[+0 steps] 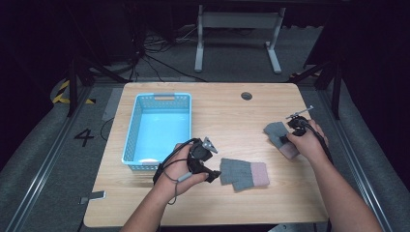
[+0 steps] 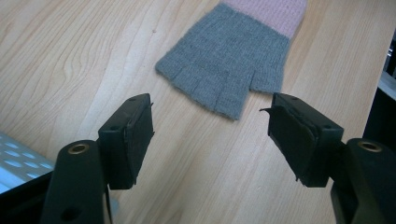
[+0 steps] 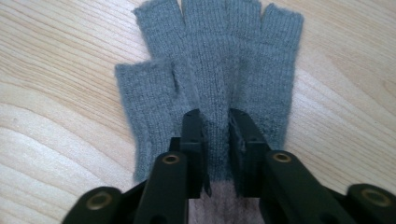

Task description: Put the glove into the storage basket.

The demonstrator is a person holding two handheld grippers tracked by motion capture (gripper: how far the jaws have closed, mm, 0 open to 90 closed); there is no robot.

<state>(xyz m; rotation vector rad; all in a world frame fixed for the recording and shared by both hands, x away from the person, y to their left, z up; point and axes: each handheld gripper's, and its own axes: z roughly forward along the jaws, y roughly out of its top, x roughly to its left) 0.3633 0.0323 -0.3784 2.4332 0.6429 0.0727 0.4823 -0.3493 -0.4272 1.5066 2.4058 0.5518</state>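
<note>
- Gloves are the work here: two grey fingerless ones with pink cuffs lie flat on the wooden table (image 1: pixel 227 111), well apart from each other.
- One glove (image 3: pixel 210 79) sits under the right gripper (image 3: pixel 215 122), fingers pointing away from it. The jaws have pinched in on a ridge of knit near the cuff, and fabric is caught between the pads, so I read this as a grip on the glove.
- Other glove (image 2: pixel 224 60) lies just ahead of the left gripper (image 2: pixel 212 135), whose jaws stand wide apart with nothing between them, only bare wood below.
- Risk on the right: the pinch takes only a narrow fold of loose knit. If the lift is quick, the fold could slide out and the glove drop back, or it could hang lopsided and drag along the wood.
- Risk on the left: its glove lies flat with no raised edge, so closing from above may scrape the table and push the fabric away instead of gathering it.
- A blue basket (image 1: pixel 133 140) stands beside the left gripper, on the side away from the gloves; a dangling glove could snag its rim if carried low.
- Surface is pale, smooth wood grain, with a round cable hole (image 1: pixel 246 95) at the far edge.
- Beyond it the room is dark, with grey floor, loose cables and the legs of a white frame (image 1: pixel 237 34).
</note>
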